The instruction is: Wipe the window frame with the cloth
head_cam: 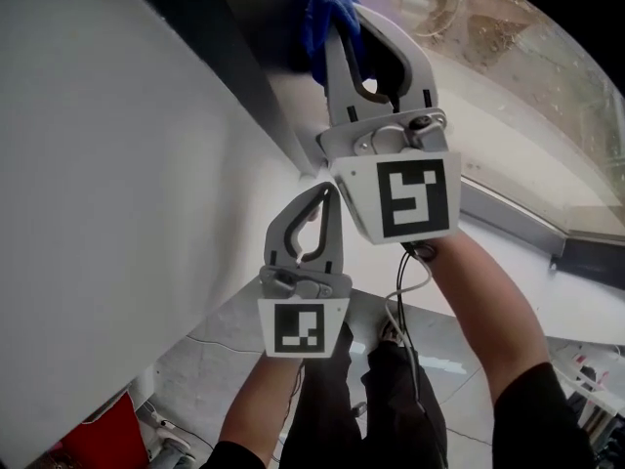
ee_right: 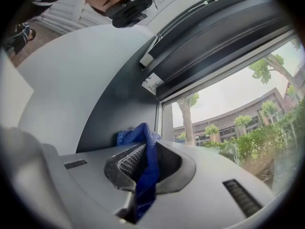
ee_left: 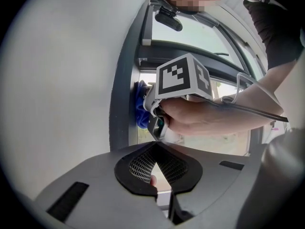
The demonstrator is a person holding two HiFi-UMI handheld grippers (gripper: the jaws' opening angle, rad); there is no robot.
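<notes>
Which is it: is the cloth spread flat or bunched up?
Bunched up. The right hand-held gripper pinches the blue cloth, whose folds bulge past the jaws against the window frame.

We record a plain white wall (head_cam: 107, 164) filling the left side. Below it we note a grey tiled floor (head_cam: 210, 355), with a red object (head_cam: 103, 438) at the lower left, cut off by the picture edge. Outdoors we see a tree (ee_right: 187, 113), green shrubs (ee_right: 259, 140) and a long building (ee_right: 228, 120) behind them.

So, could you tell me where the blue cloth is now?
The blue cloth is pinched in the right gripper, against the dark grey window frame, top centre in the head view.
</notes>
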